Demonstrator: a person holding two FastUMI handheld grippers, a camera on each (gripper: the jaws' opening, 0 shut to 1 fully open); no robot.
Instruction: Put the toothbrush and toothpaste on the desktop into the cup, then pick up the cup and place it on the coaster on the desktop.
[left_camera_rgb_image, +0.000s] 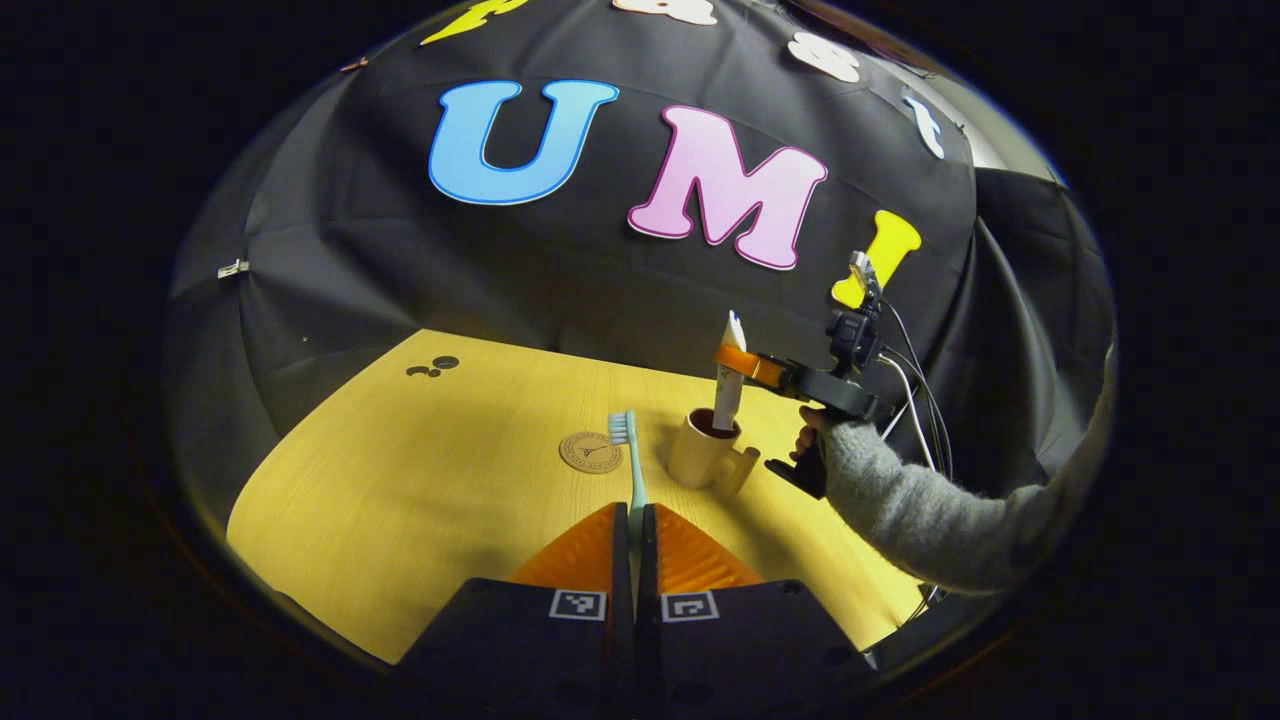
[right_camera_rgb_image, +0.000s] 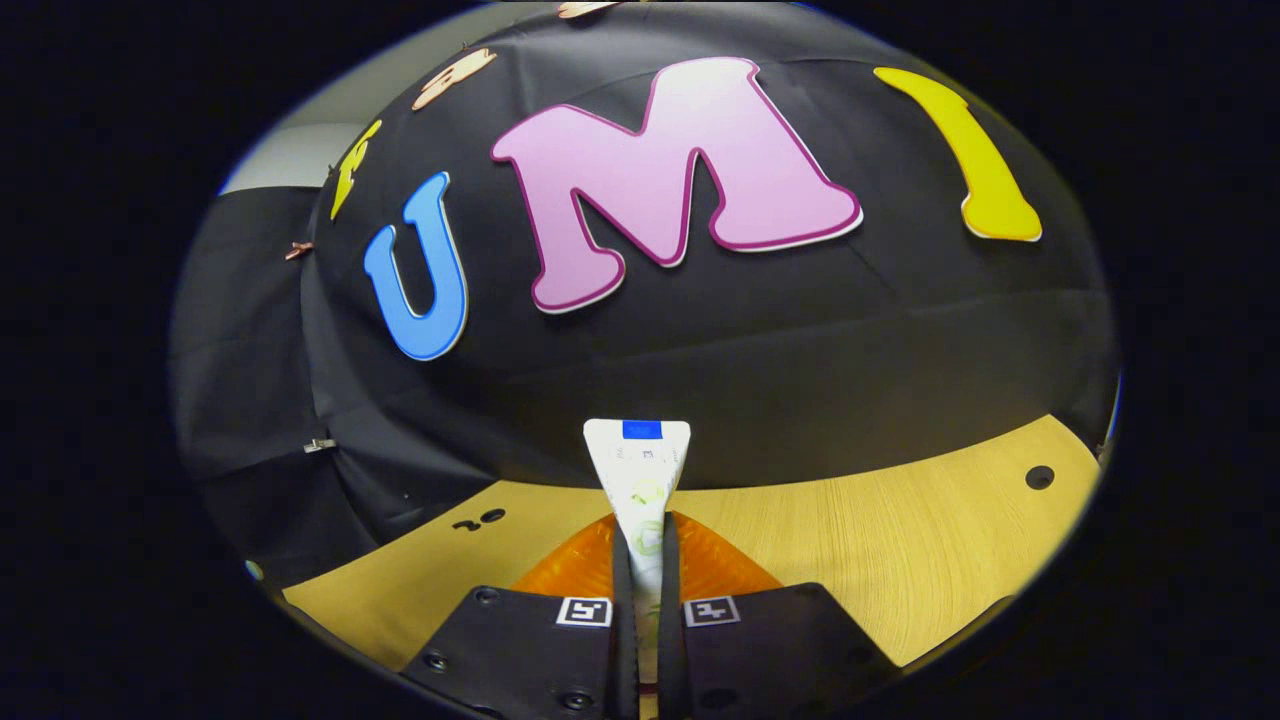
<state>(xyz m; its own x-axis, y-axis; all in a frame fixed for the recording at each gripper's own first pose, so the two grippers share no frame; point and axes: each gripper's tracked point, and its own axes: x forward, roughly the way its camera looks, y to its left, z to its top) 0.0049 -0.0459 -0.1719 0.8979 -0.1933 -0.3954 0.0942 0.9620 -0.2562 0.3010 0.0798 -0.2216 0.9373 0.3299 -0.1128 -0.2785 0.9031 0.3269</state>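
Left gripper is clamped on the toothbrush, bristles pointing away over the desk; right gripper pinches the toothpaste, holding it upright, its lower end in the cup; the coaster lies just beside the cup.

No readable words or numbers, toothpaste tube carried print too small to make out, coaster on the worktop bore a round emblem, illegible, square black-and-white coded markers sat on both gripper bodies.
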